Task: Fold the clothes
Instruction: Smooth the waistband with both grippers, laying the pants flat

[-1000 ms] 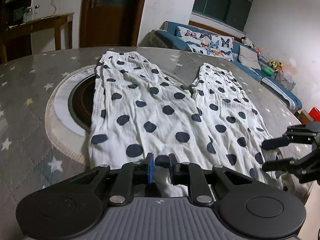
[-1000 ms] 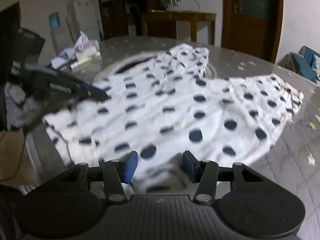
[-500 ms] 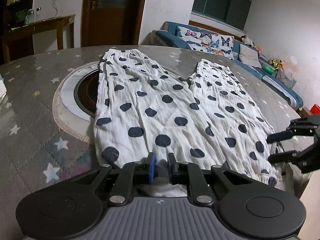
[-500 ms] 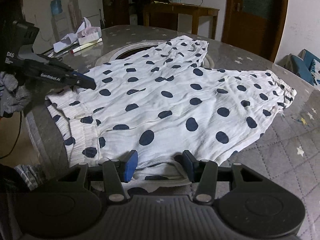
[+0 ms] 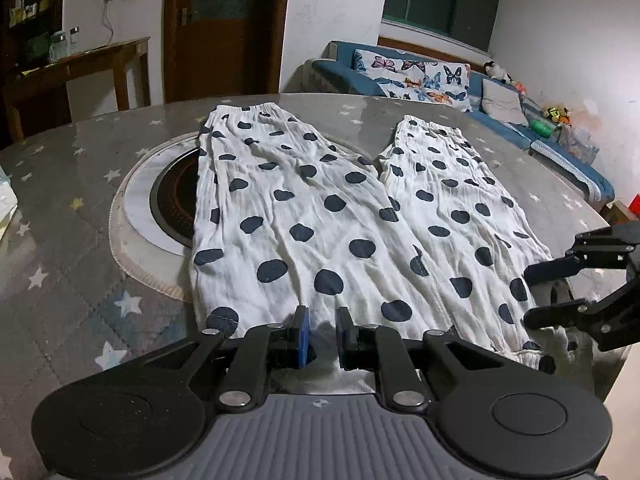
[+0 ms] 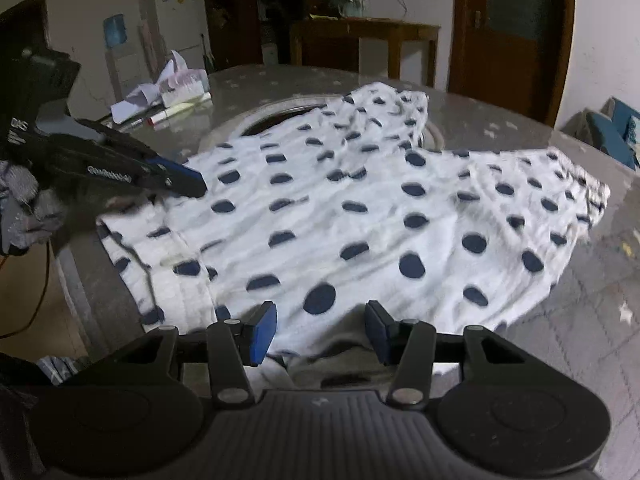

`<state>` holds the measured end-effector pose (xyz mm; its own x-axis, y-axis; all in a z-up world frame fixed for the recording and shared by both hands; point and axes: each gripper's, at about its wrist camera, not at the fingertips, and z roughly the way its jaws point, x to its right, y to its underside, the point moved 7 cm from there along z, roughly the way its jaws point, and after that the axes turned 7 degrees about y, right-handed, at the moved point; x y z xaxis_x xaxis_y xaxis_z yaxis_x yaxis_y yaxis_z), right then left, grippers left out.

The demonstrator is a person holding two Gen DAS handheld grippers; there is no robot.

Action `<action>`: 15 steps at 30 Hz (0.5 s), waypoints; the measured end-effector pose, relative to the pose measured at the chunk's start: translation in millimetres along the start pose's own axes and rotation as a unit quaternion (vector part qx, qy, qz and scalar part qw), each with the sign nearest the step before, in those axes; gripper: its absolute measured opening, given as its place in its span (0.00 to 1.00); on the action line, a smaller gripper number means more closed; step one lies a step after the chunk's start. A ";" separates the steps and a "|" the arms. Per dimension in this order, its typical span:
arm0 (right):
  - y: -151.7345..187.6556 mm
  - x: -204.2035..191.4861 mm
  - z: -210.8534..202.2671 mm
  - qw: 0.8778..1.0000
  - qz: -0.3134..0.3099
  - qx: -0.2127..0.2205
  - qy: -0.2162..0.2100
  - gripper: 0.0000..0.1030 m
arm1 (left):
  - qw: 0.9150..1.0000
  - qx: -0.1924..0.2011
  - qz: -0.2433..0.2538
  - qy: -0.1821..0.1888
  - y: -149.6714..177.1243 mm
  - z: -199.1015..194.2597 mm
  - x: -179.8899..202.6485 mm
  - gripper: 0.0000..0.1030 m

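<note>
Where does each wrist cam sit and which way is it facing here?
Left wrist: at the waistband, looking along the polka-dot pants toward the sofa; own left gripper pinching cloth, right gripper at right.
Right wrist: at the pants' side, facing the wooden table; own right gripper open, left gripper at left.
Shared: pants, both grippers.

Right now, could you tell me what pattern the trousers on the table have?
The trousers are white with dark navy polka dots, clearest in the left wrist view.
</note>
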<state>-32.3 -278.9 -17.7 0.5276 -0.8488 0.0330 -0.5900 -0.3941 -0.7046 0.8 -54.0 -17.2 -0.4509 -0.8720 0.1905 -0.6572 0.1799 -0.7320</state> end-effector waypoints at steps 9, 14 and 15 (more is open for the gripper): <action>-14.1 3.2 -5.1 0.999 0.021 0.028 0.010 0.53 | 1.000 0.005 0.011 -0.012 -4.1 -0.8 7.7 0.42; -9.6 10.7 5.7 0.999 0.039 0.019 0.025 0.53 | 1.000 0.002 0.016 -0.024 -4.5 0.4 10.1 0.44; -7.6 12.0 7.5 0.999 0.040 0.016 0.028 0.53 | 0.999 0.001 0.018 -0.027 -4.6 0.6 10.0 0.44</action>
<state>-16.9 -283.5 -17.2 0.4437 -0.8961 0.0153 -0.6085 -0.3138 -0.7289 -0.3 -63.8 -12.3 -0.4399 -0.8888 0.1287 -0.6401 0.2097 -0.7391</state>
